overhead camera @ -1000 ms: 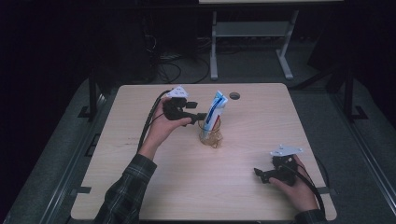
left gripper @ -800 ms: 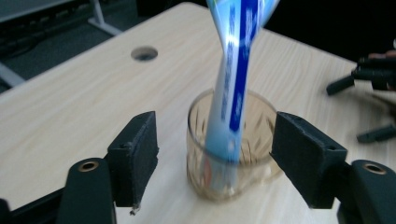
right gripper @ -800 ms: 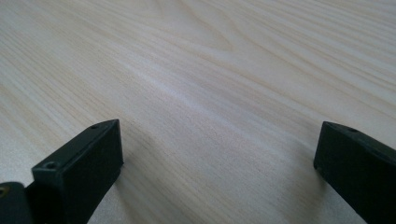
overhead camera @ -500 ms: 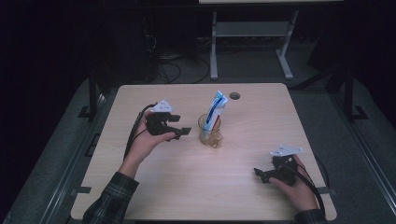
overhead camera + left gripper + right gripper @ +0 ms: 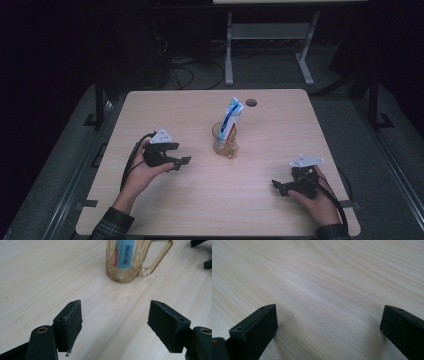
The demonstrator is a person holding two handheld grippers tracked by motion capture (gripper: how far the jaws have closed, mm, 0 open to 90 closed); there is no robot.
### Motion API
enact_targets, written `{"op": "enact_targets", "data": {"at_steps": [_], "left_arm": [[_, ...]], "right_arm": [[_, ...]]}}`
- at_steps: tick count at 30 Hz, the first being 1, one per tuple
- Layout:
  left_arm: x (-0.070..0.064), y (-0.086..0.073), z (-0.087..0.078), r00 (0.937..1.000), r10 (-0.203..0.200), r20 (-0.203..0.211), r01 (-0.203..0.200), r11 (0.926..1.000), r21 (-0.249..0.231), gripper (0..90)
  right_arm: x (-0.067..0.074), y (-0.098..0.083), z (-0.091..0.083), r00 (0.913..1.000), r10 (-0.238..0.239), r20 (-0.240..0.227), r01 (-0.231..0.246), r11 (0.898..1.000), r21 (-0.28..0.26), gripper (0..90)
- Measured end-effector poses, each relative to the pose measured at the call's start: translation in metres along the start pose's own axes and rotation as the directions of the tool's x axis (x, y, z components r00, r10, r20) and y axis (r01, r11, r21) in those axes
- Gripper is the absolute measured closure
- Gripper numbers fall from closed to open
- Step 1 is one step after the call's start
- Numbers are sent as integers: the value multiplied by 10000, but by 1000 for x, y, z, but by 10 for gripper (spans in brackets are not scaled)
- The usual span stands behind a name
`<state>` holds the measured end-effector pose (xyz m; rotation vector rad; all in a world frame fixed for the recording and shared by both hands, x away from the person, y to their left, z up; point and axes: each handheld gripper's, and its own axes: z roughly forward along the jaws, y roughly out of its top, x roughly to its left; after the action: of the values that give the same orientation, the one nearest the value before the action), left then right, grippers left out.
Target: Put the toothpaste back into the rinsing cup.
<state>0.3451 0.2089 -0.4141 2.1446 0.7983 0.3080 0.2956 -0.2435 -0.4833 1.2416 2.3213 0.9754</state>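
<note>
The left hand-held gripper (image 5: 181, 161), jaws apart and empty, sits left of centre in the high view, near an amber glass mug (image 5: 224, 141) at mid-frame on the table (image 5: 280, 115). A blue-and-white toothpaste tube (image 5: 231, 116) stands tilted inside. The right hand-held gripper (image 5: 279, 186), also apart, rests at lower right. Any retreat from the mug probably wants to be low and smooth, clear of its handle (image 5: 160, 255).

The tube (image 5: 232, 119) stands in the mug (image 5: 223, 141) at table (image 5: 260, 210) centre; left gripper (image 5: 181, 162) lies to its left, right gripper (image 5: 278, 187) front-right, well apart.
</note>
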Motion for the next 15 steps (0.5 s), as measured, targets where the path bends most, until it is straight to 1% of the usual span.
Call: {"op": "enact_targets", "data": {"at_steps": [6,8,10,15], "left_arm": [[-2,-22,-11,9996,13,-276,-10,9999,104,262],[-3,-31,-15,9989,36,-475,-28,9999,167,261],[-3,-40,-19,9985,-42,-546,53,9998,188,255],[-2,-56,-24,9965,-261,-788,282,9993,260,236]], "right_arm": [[0,0,0,10000,-8,1,8,10000,-5,7],[0,0,0,10000,-6,3,6,10000,0,7],[0,0,0,10000,-7,2,7,10000,-4,7],[0,0,0,10000,-9,2,9,10000,-4,7]]}}
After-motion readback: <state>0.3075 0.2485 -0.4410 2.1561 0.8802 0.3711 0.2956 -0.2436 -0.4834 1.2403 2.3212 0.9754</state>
